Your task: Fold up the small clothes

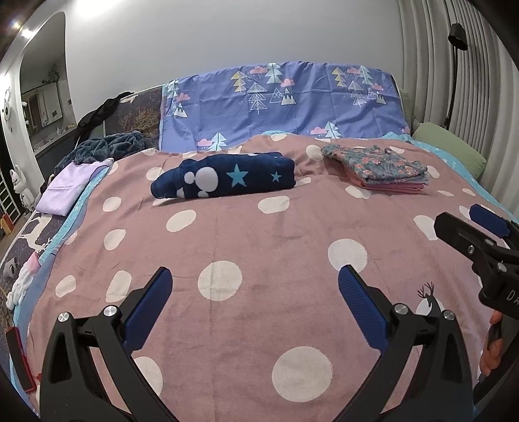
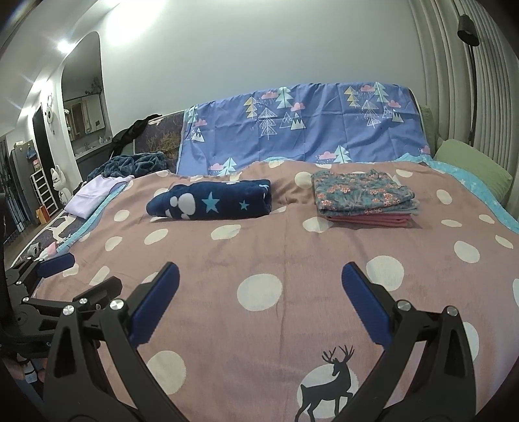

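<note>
Both the left gripper point(image 1: 254, 280) and right gripper point(image 2: 261, 276) gape wide and empty, the navy bundle point(image 1: 223, 175) beside the folded stack point(image 1: 378, 168) apparently done, nothing unfolded near it

I see a pink polka-dot blanket point(image 1: 246, 233) covering the bed, with a black deer print point(image 2: 327, 386) near its front edge. A blue tree-patterned sheet point(image 1: 292, 107) hangs over the headboard. A green pillow point(image 2: 473, 170) lies at far right. A black floor lamp point(image 2: 468, 29) stands beside the curtain.
</note>
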Demonstrator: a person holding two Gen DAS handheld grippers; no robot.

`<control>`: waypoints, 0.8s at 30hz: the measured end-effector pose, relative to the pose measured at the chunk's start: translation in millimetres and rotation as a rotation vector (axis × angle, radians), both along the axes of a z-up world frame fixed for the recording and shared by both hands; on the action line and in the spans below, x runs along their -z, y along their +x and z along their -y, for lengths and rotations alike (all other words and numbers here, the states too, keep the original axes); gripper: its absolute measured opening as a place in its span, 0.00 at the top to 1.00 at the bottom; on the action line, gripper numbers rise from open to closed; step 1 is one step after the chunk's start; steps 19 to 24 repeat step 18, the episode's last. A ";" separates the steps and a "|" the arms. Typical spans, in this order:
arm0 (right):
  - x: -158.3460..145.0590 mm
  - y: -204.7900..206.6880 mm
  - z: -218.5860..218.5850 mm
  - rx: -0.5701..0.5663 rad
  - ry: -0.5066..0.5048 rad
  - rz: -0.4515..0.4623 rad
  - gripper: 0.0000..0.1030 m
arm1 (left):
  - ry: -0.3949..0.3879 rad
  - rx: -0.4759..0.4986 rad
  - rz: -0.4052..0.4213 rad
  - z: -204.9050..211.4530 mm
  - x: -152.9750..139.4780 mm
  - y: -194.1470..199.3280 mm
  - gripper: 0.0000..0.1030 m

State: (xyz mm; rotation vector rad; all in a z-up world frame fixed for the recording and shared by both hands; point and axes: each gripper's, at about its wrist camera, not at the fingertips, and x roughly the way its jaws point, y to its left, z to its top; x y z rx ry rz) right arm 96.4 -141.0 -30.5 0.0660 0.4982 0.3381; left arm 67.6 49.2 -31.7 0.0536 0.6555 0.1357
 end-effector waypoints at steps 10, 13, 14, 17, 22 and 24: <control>1.2 0.2 -0.1 -0.002 -0.001 0.001 0.02 | 0.004 0.001 0.003 2.4 -0.2 -0.4 0.01; 1.1 0.3 -0.1 -0.002 -0.002 0.000 0.02 | 0.008 0.005 0.002 3.3 -0.6 -1.1 0.01; 1.1 0.1 -0.1 -0.002 -0.002 0.000 0.02 | 0.009 0.007 0.001 3.5 -0.7 -1.3 0.01; 2.2 -0.3 0.2 -0.002 -0.001 -0.001 0.02 | 0.012 0.009 0.001 4.0 -1.5 -1.4 0.01; 1.9 0.1 0.0 -0.002 -0.001 -0.001 0.02 | 0.010 0.010 0.001 3.9 -1.5 -1.4 0.01; 1.9 0.1 0.0 -0.002 -0.001 -0.001 0.02 | 0.010 0.010 0.001 3.9 -1.5 -1.4 0.01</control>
